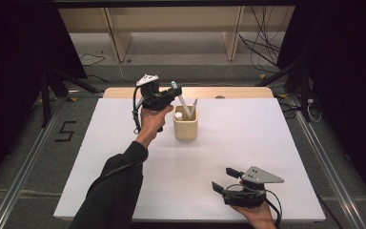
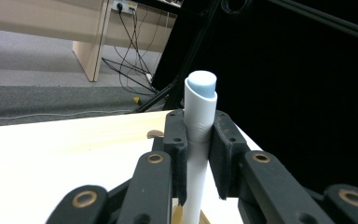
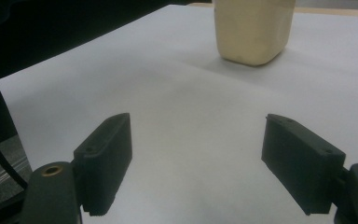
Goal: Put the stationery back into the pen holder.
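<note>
My left gripper is shut on a white pen that slants down into the beige cup at the back middle of the white table. In the left gripper view the pads of the left gripper press the pen on both sides, its pale blue end sticking up above them. The cup also holds a second white pen and a white capped item. My right gripper rests open near the front right. Nothing lies between the jaws of the right gripper, which face the cup.
A wooden strip runs along the table's far edge. Beyond it stand wooden furniture legs, loose cables on the grey floor, and dark stands at both sides.
</note>
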